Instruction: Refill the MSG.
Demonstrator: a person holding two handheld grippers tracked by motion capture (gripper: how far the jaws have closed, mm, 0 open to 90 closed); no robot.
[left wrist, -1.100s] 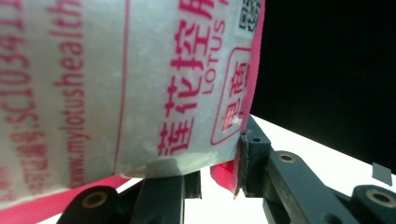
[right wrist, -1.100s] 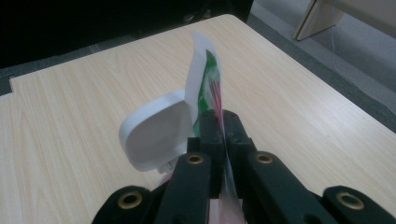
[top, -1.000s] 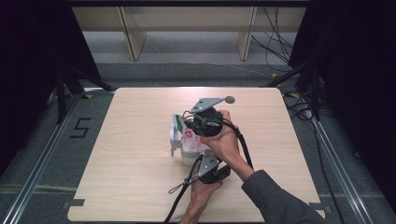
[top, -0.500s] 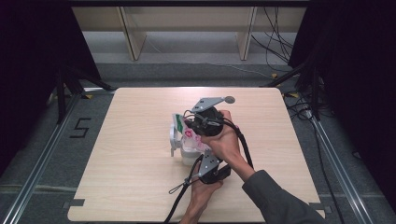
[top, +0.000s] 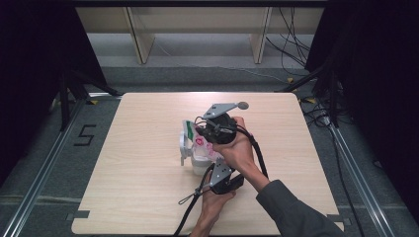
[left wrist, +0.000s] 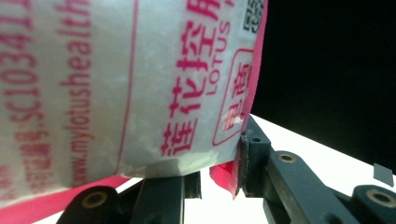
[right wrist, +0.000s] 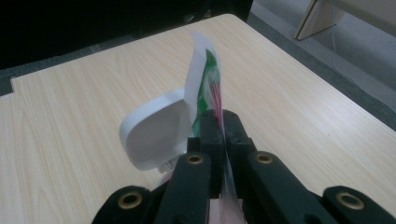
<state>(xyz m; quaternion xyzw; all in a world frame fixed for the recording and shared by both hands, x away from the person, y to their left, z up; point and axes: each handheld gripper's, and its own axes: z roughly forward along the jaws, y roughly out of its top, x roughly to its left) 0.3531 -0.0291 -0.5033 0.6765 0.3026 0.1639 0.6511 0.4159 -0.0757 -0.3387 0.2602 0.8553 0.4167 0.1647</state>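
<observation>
Both claws grip the wipes pack point(top: 197, 145) (lid point(right wrist: 156, 135) open).

Packet point(top: 197, 143) mid-table point(top: 123, 197) (left gripper point(top: 211, 174) in front)

You see a white pouch point(left wrist: 116, 88) printed with pink-red lettering and a pink edge, green near its top, on the pale wood-grain table point(top: 138, 197).

A recording lab: a pale wooden table point(top: 148, 197) is standing between black curtains point(top: 29, 74), cables point(top: 296, 29) are trailing over grey carpet, and floor rails point(top: 47, 170) are running beside a taped numeral point(top: 85, 135).
</observation>
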